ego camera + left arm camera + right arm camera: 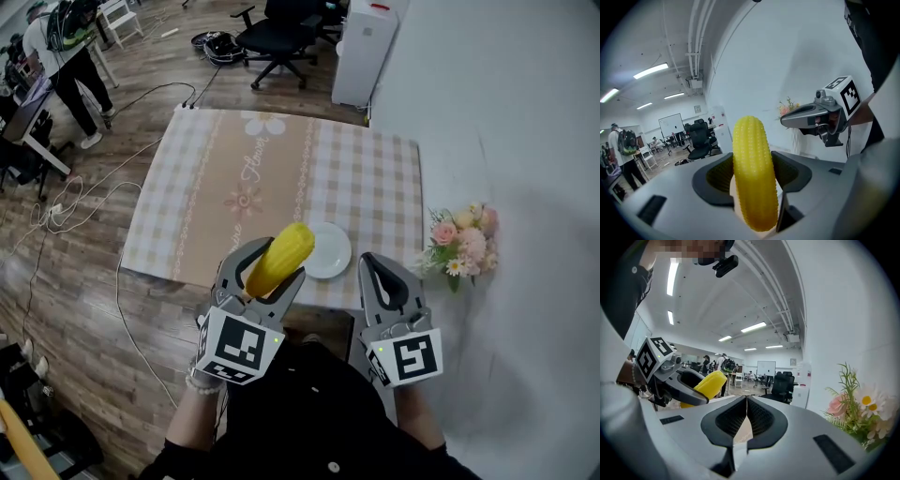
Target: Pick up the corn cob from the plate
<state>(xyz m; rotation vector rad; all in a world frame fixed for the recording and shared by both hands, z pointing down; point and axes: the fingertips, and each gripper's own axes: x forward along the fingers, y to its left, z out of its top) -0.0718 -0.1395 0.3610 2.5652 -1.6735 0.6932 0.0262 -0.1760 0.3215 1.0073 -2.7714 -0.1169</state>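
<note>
- since the corn cob [280, 258] sat clamped in the left hand-held gripper [754, 171] and looked lifted off the white plate [339, 265], the pick-up seemed done, with nothing left but to keep hold.
- its jaws were closed on the cob's lower half, and the rounded tip jutted out past them, above the near edge of the desk [281, 169].
- the right hand-held gripper [746, 420], just beside, had its jaws pressed together with nothing between them.
</note>
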